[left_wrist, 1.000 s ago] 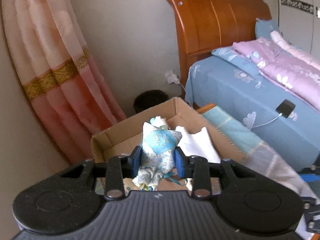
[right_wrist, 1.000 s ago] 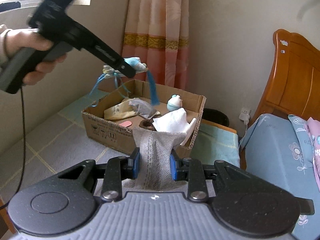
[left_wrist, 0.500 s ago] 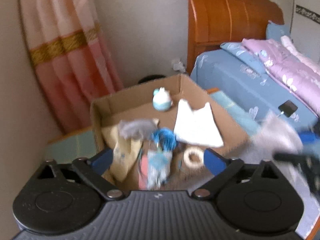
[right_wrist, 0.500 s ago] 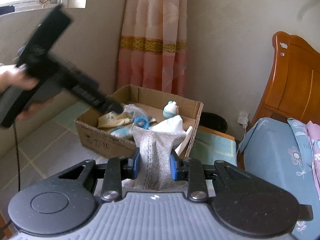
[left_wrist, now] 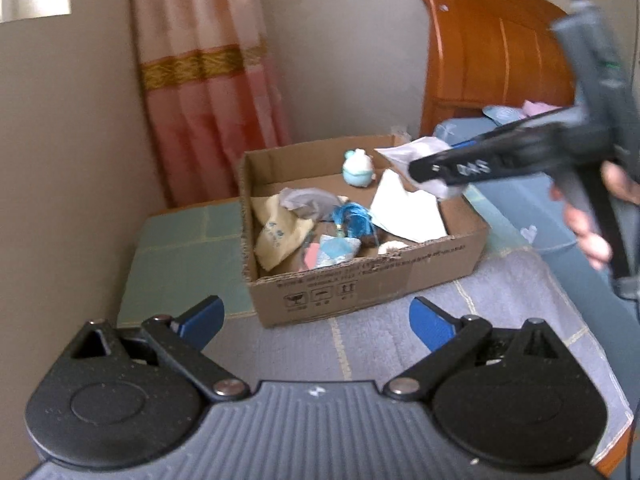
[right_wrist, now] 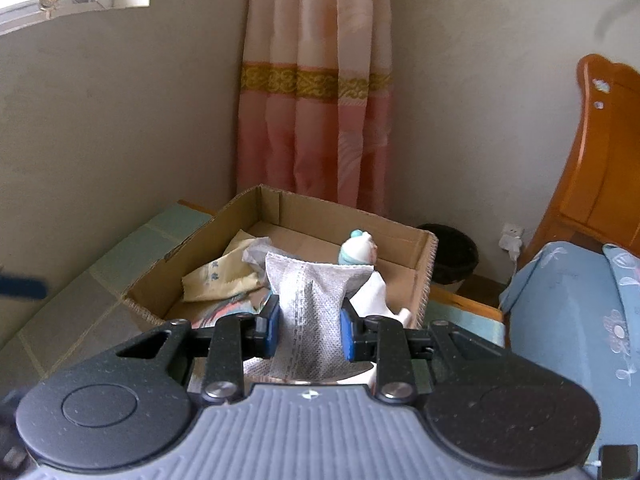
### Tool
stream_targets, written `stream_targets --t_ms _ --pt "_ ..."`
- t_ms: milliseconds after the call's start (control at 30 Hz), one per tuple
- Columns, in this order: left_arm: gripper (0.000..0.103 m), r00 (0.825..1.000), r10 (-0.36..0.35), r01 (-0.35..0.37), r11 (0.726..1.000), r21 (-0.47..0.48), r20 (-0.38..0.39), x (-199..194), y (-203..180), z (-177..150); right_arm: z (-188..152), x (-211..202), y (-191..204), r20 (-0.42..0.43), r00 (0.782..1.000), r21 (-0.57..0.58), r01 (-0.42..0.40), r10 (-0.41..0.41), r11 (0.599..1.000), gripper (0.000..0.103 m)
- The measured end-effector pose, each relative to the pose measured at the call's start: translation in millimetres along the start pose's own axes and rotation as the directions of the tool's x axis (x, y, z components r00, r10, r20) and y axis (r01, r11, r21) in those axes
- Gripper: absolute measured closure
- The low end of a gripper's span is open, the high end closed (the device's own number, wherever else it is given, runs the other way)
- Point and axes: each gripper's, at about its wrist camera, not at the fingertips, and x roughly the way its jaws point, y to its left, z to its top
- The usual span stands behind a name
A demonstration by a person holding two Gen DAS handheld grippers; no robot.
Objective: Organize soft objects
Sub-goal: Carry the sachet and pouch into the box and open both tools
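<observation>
R claw (right_wrist: 307, 330) clenched on the grey woven pouch (right_wrist: 310, 312); pouch stands upright between the pads, long axis vertical, top edge flared wide. We hold it over the near rim of the cardboard box (right_wrist: 424, 276), so the drop zone lies straight ahead and below. R is the arm on the job.

L claw (left_wrist: 316, 322) released, pads spread wide, nothing between them; it sits back from the box (left_wrist: 360, 280) over the grey cloth on the bench (left_wrist: 500, 320), box dead ahead, apart.

Box contents, L view: cream bag (left_wrist: 280, 236), blue cord bundle (left_wrist: 354, 218), white cloth (left_wrist: 404, 212), small teal-and-white plush (left_wrist: 358, 168) at far wall.

Writing: R claw's body (left_wrist: 472, 166) shows white lettering, blurred, we can't read it. Box front has handling pictograms plus a print line, too small. Cream bag carries blue characters, illegible.
</observation>
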Motion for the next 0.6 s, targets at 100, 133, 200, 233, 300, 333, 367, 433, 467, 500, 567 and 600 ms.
stream_targets --t_ms 100,133,200,233,300,333,367,433,467,500,567,600 --pt "0.002 0.996 0.074 -0.073 0.997 -0.013 0.043 -8.9 1.5 -4.8 12.9 20.9 -1.4 -0.017 1.0 0.008 -0.015 0.015 1.0 0.069" --pt "0.001 0.994 0.088 -0.087 0.996 -0.028 0.057 -11.2 2.6 -6.7 15.8 26.2 -0.4 -0.016 1.0 -0.001 -0.006 0.006 1.0 0.069" --pt "0.001 0.995 0.078 -0.075 0.996 -0.051 0.069 -14.6 5.8 -10.8 22.5 38.5 0.5 -0.024 1.0 -0.011 0.002 -0.003 1.0 0.069" --pt "0.001 0.995 0.07 -0.065 0.996 -0.065 0.072 -15.6 8.1 -12.9 25.6 43.8 0.3 -0.027 1.0 -0.01 0.003 -0.003 1.0 0.069" --pt "0.001 0.994 0.074 -0.068 0.995 -0.077 0.077 -16.4 10.6 -16.0 31.9 55.3 -1.3 -0.035 0.999 -0.001 0.004 -0.004 1.0 0.069" --pt "0.001 0.993 0.089 -0.084 0.994 -0.076 0.076 -16.1 11.0 -17.5 34.8 60.4 -1.9 -0.037 0.999 0.003 0.007 -0.007 1.0 0.069" --pt "0.001 0.992 0.107 -0.102 0.992 -0.07 0.073 -15.6 10.8 -18.4 37.2 66.1 -2.6 -0.039 0.999 0.005 0.011 -0.011 1.0 0.069" --pt "0.001 0.988 0.135 -0.131 0.99 -0.055 0.074 -16.0 9.6 -20.3 42.2 77.5 -4.8 -0.048 0.999 0.013 0.014 -0.014 1.0 0.069" --pt "0.001 0.986 0.146 -0.142 0.989 -0.048 0.077 -16.3 8.8 -21.5 45.1 83.5 -6.8 -0.054 0.998 0.019 0.013 -0.012 1.0 0.069" --pt "0.001 0.984 0.159 -0.156 0.987 -0.04 0.081 -17.1 7.3 -22.1 47.4 88.9 -8.0 -0.057 0.998 0.028 0.016 -0.015 0.999 0.069" --pt "0.001 0.981 0.173 -0.172 0.985 -0.027 0.086 -19.0 4.0 -23.7 51.5 96.2 -11.0 -0.055 0.998 0.051 0.033 -0.031 0.998 0.059" --pt "0.001 0.981 0.17 -0.169 0.985 -0.022 0.089 -19.9 2.6 -23.7 53.3 98.8 -12.7 -0.051 0.998 0.063 0.044 -0.04 0.997 0.035"
